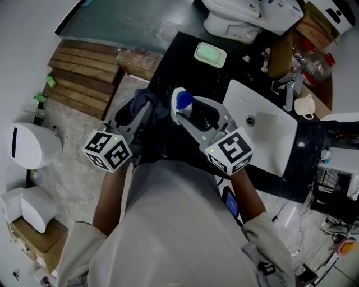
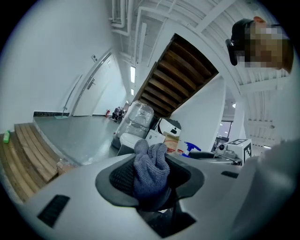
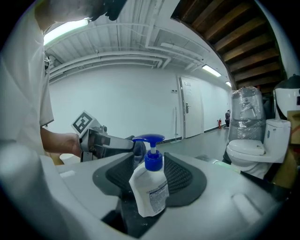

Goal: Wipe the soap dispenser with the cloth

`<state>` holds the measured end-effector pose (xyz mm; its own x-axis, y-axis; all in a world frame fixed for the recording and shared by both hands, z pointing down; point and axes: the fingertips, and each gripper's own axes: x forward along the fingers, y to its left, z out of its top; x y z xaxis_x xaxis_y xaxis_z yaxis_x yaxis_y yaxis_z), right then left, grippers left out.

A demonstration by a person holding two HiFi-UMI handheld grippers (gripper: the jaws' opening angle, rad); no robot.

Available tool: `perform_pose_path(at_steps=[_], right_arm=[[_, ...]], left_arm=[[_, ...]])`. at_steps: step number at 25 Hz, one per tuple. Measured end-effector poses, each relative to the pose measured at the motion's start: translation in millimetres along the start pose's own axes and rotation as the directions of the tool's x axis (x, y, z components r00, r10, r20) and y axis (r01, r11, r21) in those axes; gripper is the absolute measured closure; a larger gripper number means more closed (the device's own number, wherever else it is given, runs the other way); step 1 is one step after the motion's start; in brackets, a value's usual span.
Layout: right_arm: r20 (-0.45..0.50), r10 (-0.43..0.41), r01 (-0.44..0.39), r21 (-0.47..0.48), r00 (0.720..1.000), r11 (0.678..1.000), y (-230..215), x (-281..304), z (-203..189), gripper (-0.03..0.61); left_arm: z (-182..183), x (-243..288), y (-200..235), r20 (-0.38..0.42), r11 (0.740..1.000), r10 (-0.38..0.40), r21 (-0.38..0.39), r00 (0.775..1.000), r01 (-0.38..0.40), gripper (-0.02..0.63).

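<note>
The soap dispenser, a white bottle with a blue pump, stands slightly tilted between the jaws of my right gripper, which is shut on its body. In the head view the dispenser is held above the black counter by the right gripper. A grey-blue cloth is bunched in my left gripper, which is shut on it. In the head view the cloth and left gripper sit just left of the pump. The left gripper reaches the pump from the left.
A white sink basin with a faucet lies right of the grippers. A green soap dish rests on the counter's far part. A toilet and cardboard box stand behind. Wooden slats and a white bin are left.
</note>
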<state>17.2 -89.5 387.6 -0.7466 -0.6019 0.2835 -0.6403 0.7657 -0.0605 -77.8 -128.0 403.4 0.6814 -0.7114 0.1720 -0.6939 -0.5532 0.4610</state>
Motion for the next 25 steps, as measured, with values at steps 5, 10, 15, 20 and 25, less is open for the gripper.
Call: perform_pose_path(at_steps=[5, 10, 15, 20, 25], right_arm=[[0.025, -0.016, 0.016, -0.002, 1.000, 1.000, 0.1, -14.6, 5.2, 0.413], [0.067, -0.041, 0.041, -0.002, 0.997, 0.999, 3.8, -35.1, 15.1, 0.523], [0.141, -0.119, 0.119, 0.008, 0.983, 0.993, -2.7, -60.3, 32.7, 0.578], [0.176, -0.155, 0.152, 0.028, 0.972, 0.988, 0.4, -74.0, 45.4, 0.580], [0.185, -0.158, 0.162, -0.008, 0.970, 0.987, 4.9, -80.7, 50.1, 0.580]], left_arm=[[8.4, -8.7, -5.1, 0.025, 1.000, 0.010, 0.018, 1.000, -0.011, 0.465], [16.6, -19.3, -22.0, 0.045, 0.998, -0.024, 0.061, 0.999, 0.021, 0.465], [25.7, -28.0, -33.5, 0.077, 0.995, -0.046, 0.089, 0.996, 0.039, 0.465], [41.1, -41.4, -45.5, 0.127, 0.983, -0.040, 0.184, 0.991, 0.016, 0.465], [48.9, -49.7, -65.0, 0.159, 0.956, -0.060, 0.293, 0.986, 0.011, 0.465]])
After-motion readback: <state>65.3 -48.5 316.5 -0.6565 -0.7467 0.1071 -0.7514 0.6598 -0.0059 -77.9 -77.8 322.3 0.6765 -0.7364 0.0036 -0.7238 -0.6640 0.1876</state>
